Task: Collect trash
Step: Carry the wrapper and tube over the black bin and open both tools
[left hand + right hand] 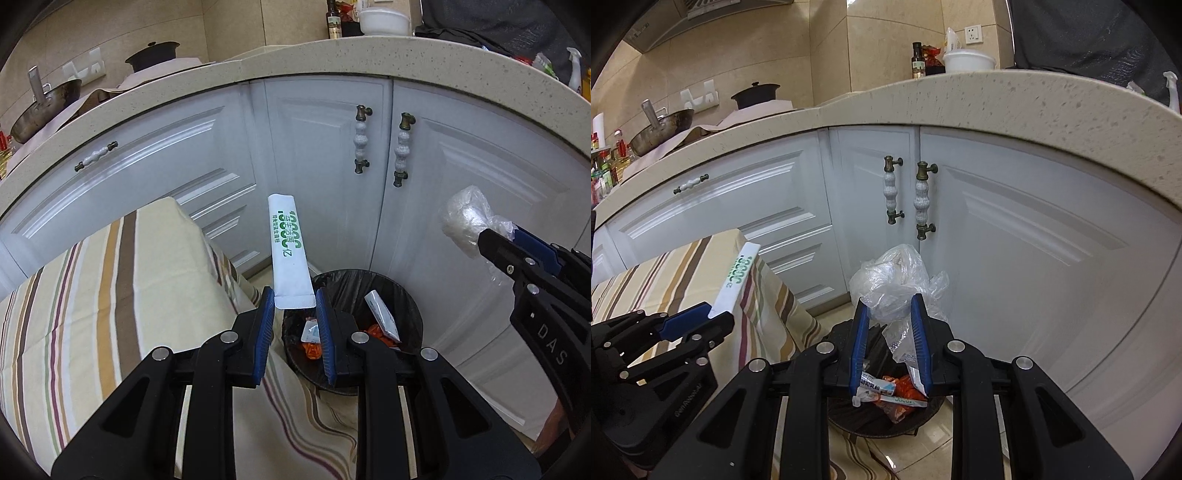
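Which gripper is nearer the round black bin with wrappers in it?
Hard to call. The left gripper and the right gripper both hang above the black bin, one over each side.

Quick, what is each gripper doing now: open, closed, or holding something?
Left gripper: closed on the white sachet.
Right gripper: closed on the crumpled plastic bag.

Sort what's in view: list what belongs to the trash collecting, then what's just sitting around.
Part of the job:
- white sachet, held in left gripper
- crumpled clear plastic bag, held in right gripper
- black-lined trash bin with wrappers inside

Just lying about:
- wok
- black pot
- white bowl
- bottle
- striped tablecloth
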The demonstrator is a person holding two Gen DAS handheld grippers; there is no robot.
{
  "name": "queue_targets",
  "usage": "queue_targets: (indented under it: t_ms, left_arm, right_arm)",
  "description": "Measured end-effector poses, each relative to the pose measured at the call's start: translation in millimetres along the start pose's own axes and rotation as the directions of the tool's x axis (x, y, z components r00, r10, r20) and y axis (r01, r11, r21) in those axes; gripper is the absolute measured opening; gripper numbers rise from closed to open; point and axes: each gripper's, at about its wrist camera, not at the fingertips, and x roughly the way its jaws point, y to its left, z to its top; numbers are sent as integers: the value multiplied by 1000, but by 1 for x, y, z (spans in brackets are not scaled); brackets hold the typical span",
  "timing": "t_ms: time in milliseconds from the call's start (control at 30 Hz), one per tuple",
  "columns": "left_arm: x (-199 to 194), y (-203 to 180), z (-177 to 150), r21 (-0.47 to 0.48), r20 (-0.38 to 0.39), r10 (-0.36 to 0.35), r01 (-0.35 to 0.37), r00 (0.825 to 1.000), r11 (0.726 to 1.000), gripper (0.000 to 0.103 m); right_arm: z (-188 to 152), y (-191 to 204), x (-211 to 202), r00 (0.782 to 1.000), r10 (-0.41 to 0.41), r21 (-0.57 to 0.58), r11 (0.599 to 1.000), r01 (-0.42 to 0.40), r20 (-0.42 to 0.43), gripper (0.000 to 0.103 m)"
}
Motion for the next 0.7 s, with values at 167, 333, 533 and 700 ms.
queue_targets:
  t_ms: [167, 333, 533, 700]
  left_arm:
    - [25, -6, 8, -11, -22, -16, 16, 1000, 1000, 23]
    - [50, -11, 12, -10, -63, -38, 37, 997, 999, 23]
    - [69, -11, 22, -32, -82, -51, 48, 995, 998, 24]
    - [92, -11, 24, -50, -121, -42, 36, 992, 998, 54]
  right_arm:
    - [-2, -4, 20, 1000, -1, 0, 1000, 1, -20, 24]
    - [-4, -7, 40, 999, -6, -3, 1000, 6, -42, 24]
    - [-4, -7, 62, 999, -6, -8, 1000, 6, -53, 34]
    - [-4, -11, 79, 998, -30, 14, 999, 31, -62, 47]
